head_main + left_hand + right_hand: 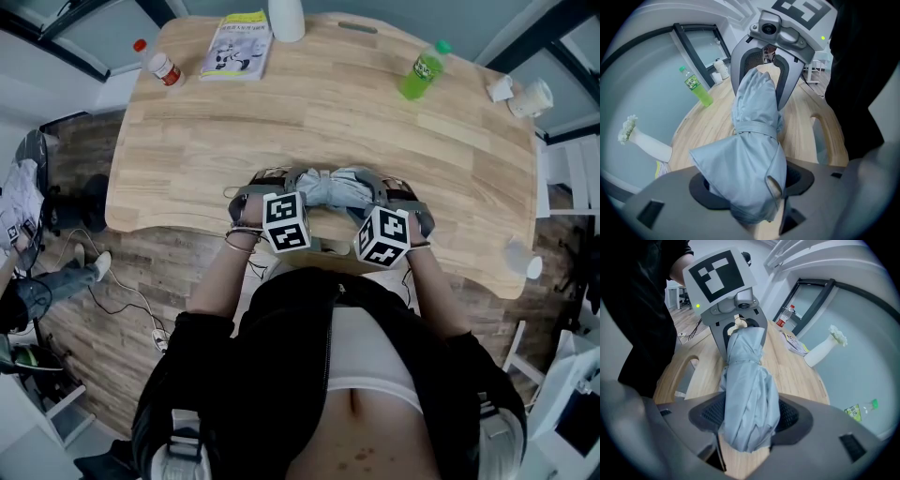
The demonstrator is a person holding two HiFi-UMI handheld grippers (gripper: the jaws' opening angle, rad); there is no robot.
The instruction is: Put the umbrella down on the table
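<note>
A folded light-blue umbrella (pixel 335 187) stretches crosswise over the wooden table (pixel 328 112), near its front edge. My left gripper (pixel 292 190) is shut on one end and my right gripper (pixel 382 195) on the other. In the left gripper view the umbrella's cloth (pixel 750 154) bulges between my jaws, and the right gripper (pixel 761 70) faces me at the far end. The right gripper view shows the bundle (pixel 747 399) squeezed between its pads, with the left gripper (pixel 738 329) opposite. Whether the umbrella touches the tabletop I cannot tell.
A green bottle (pixel 424 70) stands at the back right, paper cups (pixel 525 94) at the right edge. A booklet (pixel 236 45), a red-capped jar (pixel 161 64) and a white vase (pixel 286 19) are at the back left. A slot (pixel 820 140) cuts the table's edge.
</note>
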